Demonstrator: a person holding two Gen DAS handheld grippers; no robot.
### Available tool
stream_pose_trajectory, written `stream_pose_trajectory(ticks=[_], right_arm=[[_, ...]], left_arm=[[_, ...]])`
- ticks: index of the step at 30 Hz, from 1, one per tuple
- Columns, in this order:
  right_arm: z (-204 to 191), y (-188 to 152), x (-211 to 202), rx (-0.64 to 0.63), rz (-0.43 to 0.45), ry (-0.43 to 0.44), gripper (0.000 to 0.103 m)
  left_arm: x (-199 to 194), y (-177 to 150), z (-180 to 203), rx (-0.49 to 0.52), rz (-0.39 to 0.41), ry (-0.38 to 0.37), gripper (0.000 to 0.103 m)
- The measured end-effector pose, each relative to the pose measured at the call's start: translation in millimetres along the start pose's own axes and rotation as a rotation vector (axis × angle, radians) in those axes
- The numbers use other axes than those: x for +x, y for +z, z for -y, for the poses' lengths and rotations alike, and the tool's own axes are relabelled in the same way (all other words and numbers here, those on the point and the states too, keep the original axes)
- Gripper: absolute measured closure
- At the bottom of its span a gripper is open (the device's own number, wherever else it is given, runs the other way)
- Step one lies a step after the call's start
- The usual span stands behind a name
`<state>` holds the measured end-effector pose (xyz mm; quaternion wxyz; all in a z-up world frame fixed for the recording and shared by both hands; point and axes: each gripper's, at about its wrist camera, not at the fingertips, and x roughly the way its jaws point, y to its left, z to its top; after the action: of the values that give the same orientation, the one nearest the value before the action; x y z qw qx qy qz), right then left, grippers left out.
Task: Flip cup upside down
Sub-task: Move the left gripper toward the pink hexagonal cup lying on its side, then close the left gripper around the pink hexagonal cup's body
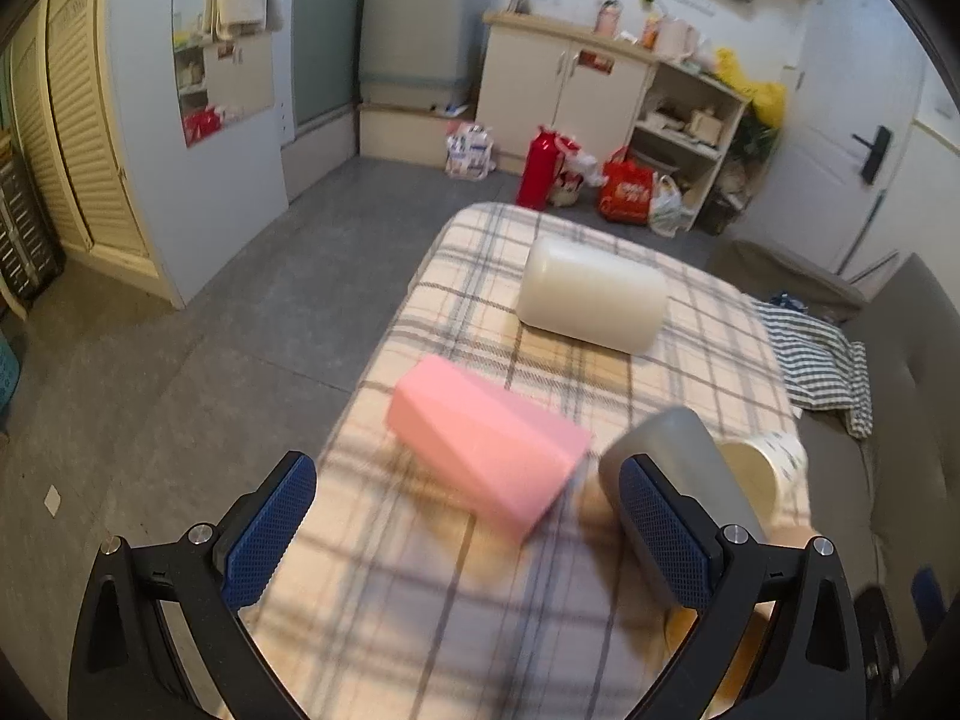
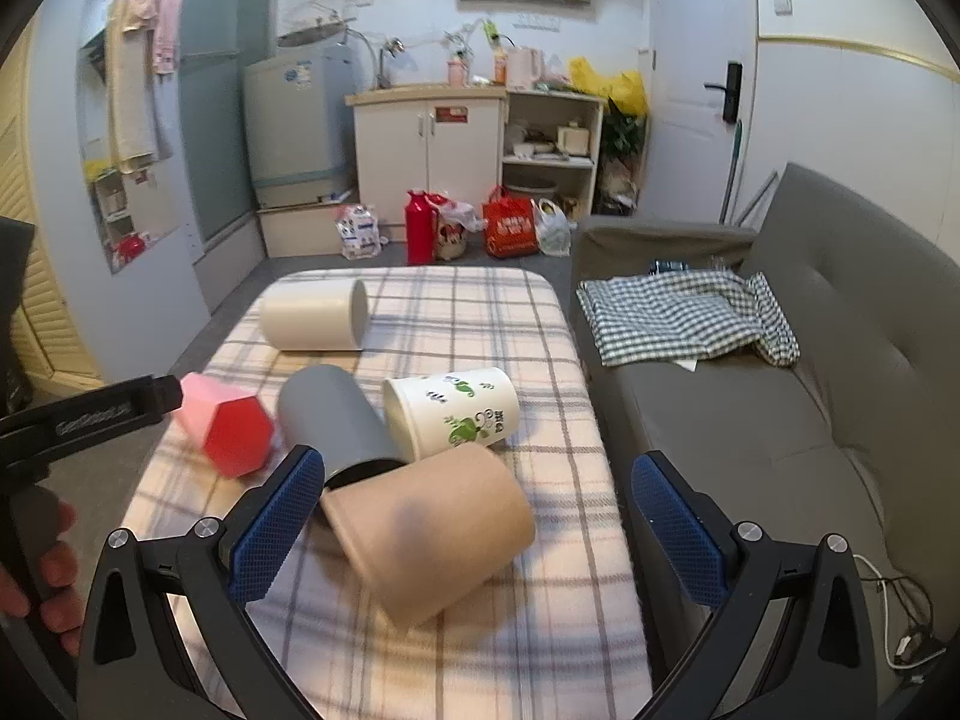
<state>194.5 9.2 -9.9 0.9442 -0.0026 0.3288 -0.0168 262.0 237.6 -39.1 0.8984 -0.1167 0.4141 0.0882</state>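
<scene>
Several cups lie on their sides on a plaid-covered table (image 2: 456, 306). A pink hexagonal cup (image 1: 486, 441) (image 2: 231, 423) lies just ahead of my open, empty left gripper (image 1: 468, 534). A grey cup (image 1: 678, 468) (image 2: 339, 420) lies by the left gripper's right finger. A tan cup (image 2: 429, 531) lies between the fingers of my open, empty right gripper (image 2: 474, 516). A white cup with green print (image 2: 453, 411) (image 1: 762, 468) lies beyond it. A cream cup (image 1: 591, 294) (image 2: 315, 315) lies at the far end.
A grey sofa (image 2: 810, 390) with a checked cloth (image 2: 684, 312) stands right of the table. A cabinet (image 2: 432, 150), a red bottle (image 2: 420, 228) and bags stand on the floor beyond. The left gripper's body (image 2: 90, 414) shows at the right wrist view's left edge.
</scene>
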Motion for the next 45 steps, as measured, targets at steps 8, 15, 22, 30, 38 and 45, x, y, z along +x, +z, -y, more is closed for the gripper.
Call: stream_pose_trajectory(ticks=[8,15,22,30,38,45], right_arm=[[5,7,31,0.020,-0.014,-0.013,0.000],[6,4,37,0.055,-0.025,-0.008,0.000],[7,0,19,0.068,-0.015,0.000,0.000],[4,-5,-10,0.061,0.008,0.011,0.000],[6,-11,-11,0.072,-0.008,0.004,0.000],[10,-13,3,0.077,-0.020,0.000,0.000]], left_arm=[[51,8,4,-0.066,-0.119,-0.045,0.001],[70,3,4,-0.067,-0.233,-0.100,0.040],[51,-11,-6,-0.048,-0.250,-0.151,0.057],[28,-26,-16,-0.022,-0.250,-0.156,0.078],[11,-3,-16,-0.111,-0.208,-0.226,0.035],[41,19,-6,-0.165,-0.226,-0.197,0.035]])
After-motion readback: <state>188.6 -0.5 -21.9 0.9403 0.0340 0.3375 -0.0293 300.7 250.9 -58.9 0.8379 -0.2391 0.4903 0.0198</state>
